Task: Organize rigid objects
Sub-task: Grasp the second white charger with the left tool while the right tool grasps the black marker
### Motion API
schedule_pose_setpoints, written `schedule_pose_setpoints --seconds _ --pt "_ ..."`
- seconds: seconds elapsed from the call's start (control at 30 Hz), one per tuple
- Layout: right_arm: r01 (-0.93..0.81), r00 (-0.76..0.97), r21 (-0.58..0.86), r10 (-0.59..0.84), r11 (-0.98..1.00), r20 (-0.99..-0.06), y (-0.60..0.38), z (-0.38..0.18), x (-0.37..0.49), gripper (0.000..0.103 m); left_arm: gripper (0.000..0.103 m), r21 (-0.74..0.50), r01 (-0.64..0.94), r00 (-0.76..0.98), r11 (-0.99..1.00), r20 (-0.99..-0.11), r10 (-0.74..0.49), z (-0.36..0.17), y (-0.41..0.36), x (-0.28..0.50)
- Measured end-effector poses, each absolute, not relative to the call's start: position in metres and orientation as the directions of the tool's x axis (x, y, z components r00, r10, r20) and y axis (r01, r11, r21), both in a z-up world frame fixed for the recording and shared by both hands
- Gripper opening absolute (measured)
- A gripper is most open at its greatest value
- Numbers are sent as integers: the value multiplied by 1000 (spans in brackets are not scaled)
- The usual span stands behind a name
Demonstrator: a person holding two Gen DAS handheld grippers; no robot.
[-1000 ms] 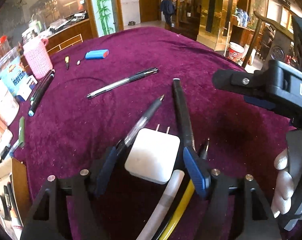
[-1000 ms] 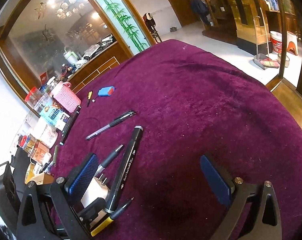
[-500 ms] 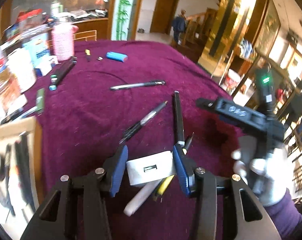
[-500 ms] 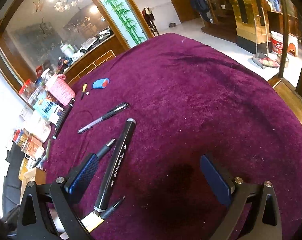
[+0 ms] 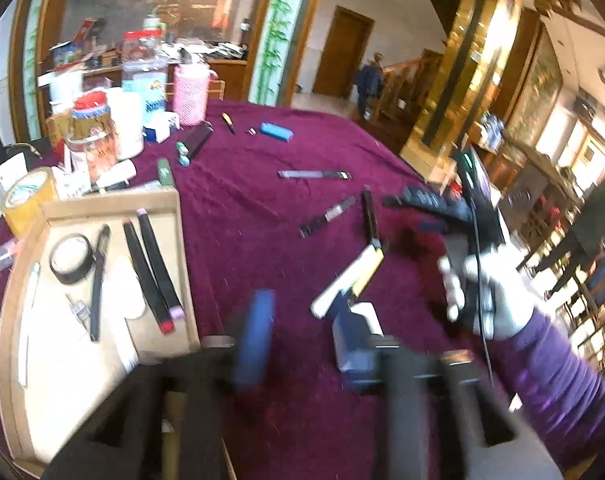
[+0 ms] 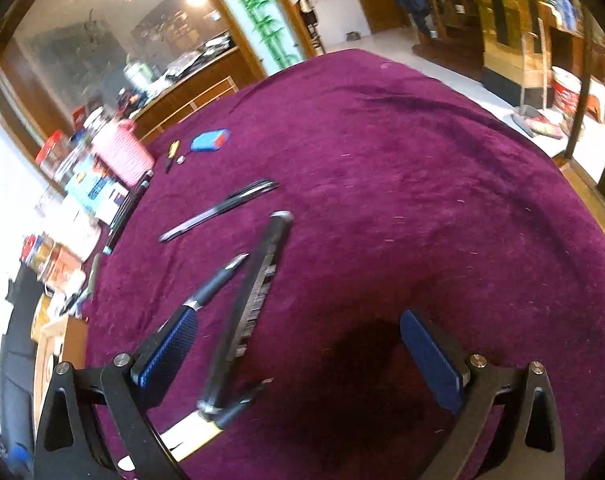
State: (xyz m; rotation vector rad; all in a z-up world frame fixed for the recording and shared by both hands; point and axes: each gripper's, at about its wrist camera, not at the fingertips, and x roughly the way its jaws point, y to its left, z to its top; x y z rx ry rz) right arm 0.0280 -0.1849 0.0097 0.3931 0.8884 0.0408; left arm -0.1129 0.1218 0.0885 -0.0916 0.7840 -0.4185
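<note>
In the blurred left wrist view my left gripper (image 5: 300,308) hangs above the purple cloth beside the wooden tray (image 5: 174,200). Its jaws are opening and only cloth shows between the pads. The white charger (image 5: 366,316) sits against the right finger; blur hides whether they touch. White and yellow pens (image 5: 342,280) lie just beyond it. My right gripper (image 6: 298,328) stands wide open low over the cloth. A black marker (image 6: 258,292) lies between its fingers, untouched, with a grey-tipped pen (image 6: 218,284) by the left pad. A gloved hand holds the right gripper (image 5: 462,216).
The tray holds black markers (image 5: 150,264), a tape roll (image 5: 70,258) and pens. Jars and a pink cup (image 5: 190,94) crowd the table's far left edge. Another pen (image 6: 222,208) and a blue case (image 6: 208,140) lie farther out. The table's rim curves round at the right.
The left gripper swung left and up, bringing the tray into view. The charger, pinched between its pads half a second ago, now sits by the right finger. The right gripper shifted only slightly.
</note>
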Motion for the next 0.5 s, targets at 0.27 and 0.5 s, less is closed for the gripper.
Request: schedule_pose_setpoints --seconds 0.27,0.5 --pt "24 478 69 49 997 -877 -111 1 71 67 57 -298 350 580 888 -676 -455 65 107 -121" --pt "46 521 68 34 997 -853 -116 7 61 16 57 -255 379 554 890 -707 -439 54 77 -117"
